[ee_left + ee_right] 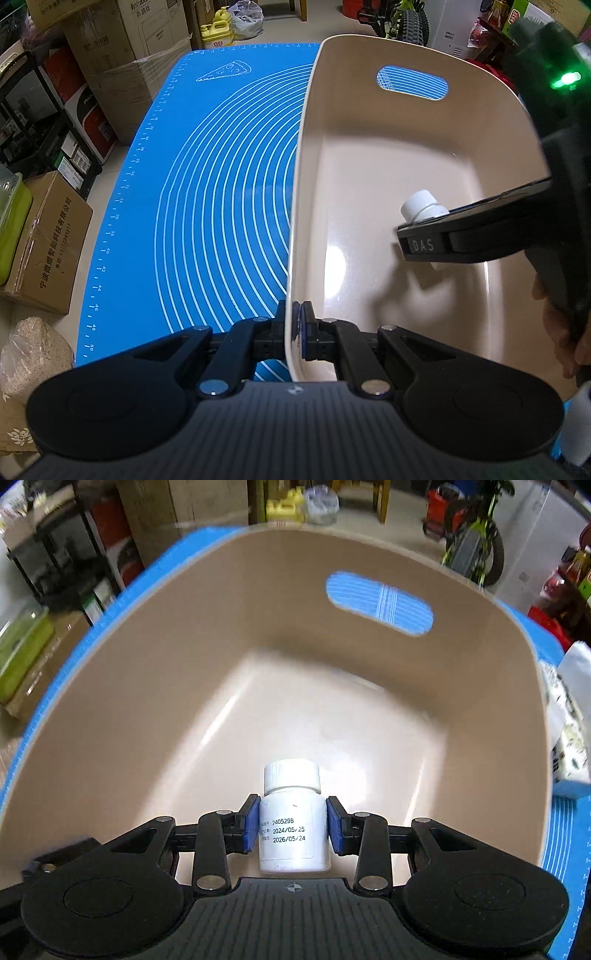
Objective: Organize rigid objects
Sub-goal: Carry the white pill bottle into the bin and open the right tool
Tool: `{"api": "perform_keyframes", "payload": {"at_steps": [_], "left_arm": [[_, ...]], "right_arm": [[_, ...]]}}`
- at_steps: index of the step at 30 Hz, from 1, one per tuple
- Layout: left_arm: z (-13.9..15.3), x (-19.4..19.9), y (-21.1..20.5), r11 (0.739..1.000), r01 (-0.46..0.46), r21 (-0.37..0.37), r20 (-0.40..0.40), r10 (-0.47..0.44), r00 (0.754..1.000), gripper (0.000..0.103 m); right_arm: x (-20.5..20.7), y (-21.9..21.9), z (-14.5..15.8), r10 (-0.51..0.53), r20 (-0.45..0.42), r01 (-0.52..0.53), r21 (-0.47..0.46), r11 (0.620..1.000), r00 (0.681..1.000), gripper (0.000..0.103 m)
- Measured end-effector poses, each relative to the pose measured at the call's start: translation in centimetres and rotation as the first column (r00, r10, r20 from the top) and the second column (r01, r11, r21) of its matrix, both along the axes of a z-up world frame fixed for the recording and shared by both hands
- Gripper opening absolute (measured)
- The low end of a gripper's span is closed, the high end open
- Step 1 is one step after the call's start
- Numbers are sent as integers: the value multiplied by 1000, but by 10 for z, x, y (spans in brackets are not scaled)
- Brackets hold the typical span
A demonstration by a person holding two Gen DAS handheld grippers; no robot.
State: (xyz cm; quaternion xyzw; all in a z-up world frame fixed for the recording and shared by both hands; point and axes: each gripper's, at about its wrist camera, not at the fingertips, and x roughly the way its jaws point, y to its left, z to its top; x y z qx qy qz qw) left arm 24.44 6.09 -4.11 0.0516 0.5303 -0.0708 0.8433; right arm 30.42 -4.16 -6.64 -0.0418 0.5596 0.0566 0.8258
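While the right gripper point(292, 827) clasped a white bottle point(293, 819) by its body at the bottom centre of the right wrist view, the item hung above the bare floor of the tan bin point(110, 686), cap pointing away.

Item, held: bottle, rigid, white cap, printed dates on the label, a blue pad on either flank. In the left wrist view it appeared at centre right point(424, 206), inside the bin walls.

Item, holder: left gripper point(301, 328), clenched on the bin's near rim point(295, 221) at lower centre, one pad inside the wall and one outside.

Item, underlay: blue mat point(221, 184), beneath the bin and filling the left half.

Handling note, as judgement: lower the bottle close to the floor before letting go, so it would not bounce or roll; keep the rim pinned meanwhile. The handle slot point(380, 603) at upper right marked the far wall.
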Motion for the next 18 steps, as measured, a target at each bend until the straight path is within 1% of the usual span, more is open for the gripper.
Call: {"api": "perform_keyframes", "payload": {"at_steps": [4, 6, 8, 12, 15, 18], "left_arm": [[0, 1, 0, 1000, -1, -3, -2, 1, 1000, 7], [0, 1, 0, 1000, -1, -3, -2, 1, 1000, 7], [0, 0, 0, 1000, -2, -5, -3, 2, 1000, 7], [0, 1, 1, 1000, -1, -4, -3, 1, 1000, 7], [0, 1, 1, 1000, -2, -5, -3, 2, 1000, 7], [1, 1, 1, 1000, -2, -5, -3, 2, 1000, 7]], "right_arm": [[1, 7, -8, 12, -44, -13, -30, 999, 999, 45], [1, 9, -9, 18, -49, -21, -47, 999, 999, 50], [-1, 13, -8, 28, -38, -30, -54, 998, 999, 52], [-9, 12, 6, 23, 8, -22, -41, 999, 1000, 54], [-20, 3, 25, 20, 61, -19, -5, 1000, 998, 67], [-38, -11, 52, 15, 140, -19, 23, 1000, 990, 69]]}}
